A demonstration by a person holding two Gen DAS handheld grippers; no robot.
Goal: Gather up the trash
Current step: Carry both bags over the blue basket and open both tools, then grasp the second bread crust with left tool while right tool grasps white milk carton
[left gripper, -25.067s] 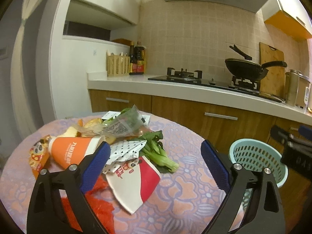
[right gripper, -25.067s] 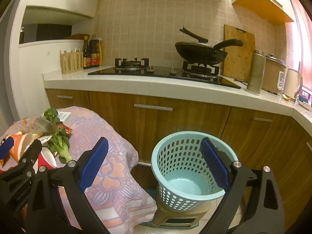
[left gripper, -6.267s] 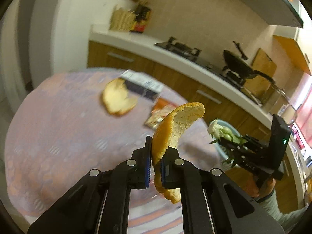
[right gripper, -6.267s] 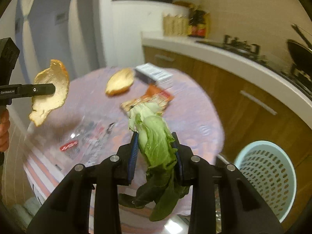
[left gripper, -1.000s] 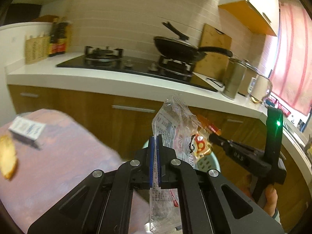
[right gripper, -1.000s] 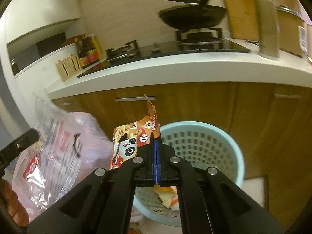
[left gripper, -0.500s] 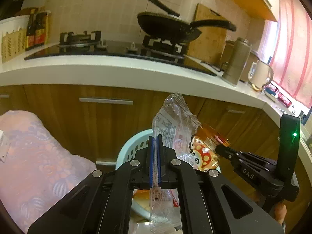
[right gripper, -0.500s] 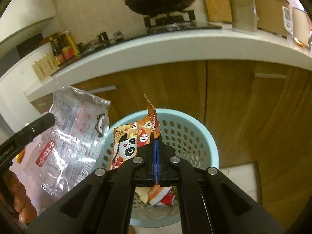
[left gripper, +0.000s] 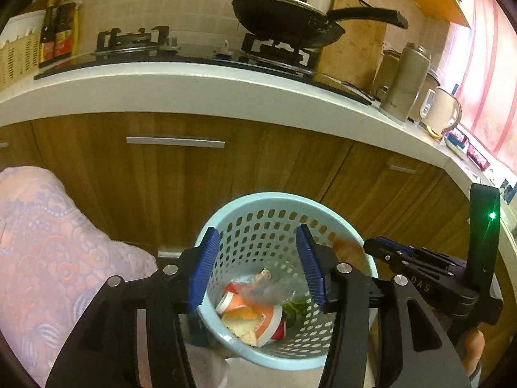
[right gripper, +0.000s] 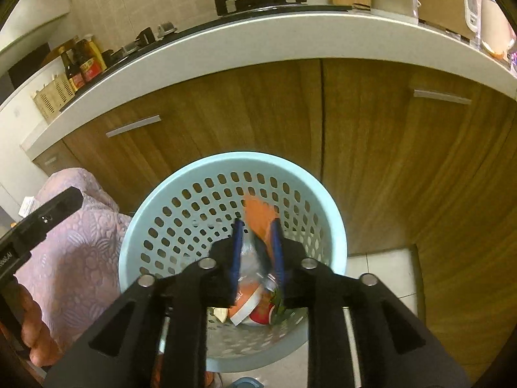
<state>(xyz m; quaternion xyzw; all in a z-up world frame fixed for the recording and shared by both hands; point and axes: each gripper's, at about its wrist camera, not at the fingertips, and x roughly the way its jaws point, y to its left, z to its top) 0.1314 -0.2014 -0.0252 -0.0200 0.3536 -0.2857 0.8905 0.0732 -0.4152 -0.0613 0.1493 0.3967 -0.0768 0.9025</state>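
We hold the left gripper (left gripper: 257, 260) above the pale blue perforated plastic basket (left gripper: 278, 202), its blue-padded fingers (left gripper: 205, 270) spread wide with nothing between them. Through that gap we see the trash lying at the basket's bottom: an orange-and-white paper cup (left gripper: 258, 318), a crumpled clear plastic bag (left gripper: 271, 289), a bit of green leaf (left gripper: 295, 308) and pale peel scraps (left gripper: 240, 328).

Our right gripper (right gripper: 257, 247) also hangs over the basket (right gripper: 336, 226). Its fingers (right gripper: 237, 249) stand narrowly apart, and a blurred orange snack wrapper (right gripper: 260, 215) shows in the gap just past the tips; we cannot tell whether any pad touches it. From the left wrist view, the right gripper (left gripper: 376, 245) sits just beside the basket's rim on the right.

A purple floral tablecloth (left gripper: 42, 242) drapes down to the left of the basket. Behind it run brown wooden cabinets (left gripper: 258, 158) under a white bench (left gripper: 181, 80) carrying a black frying pan (left gripper: 284, 16) on the hob.
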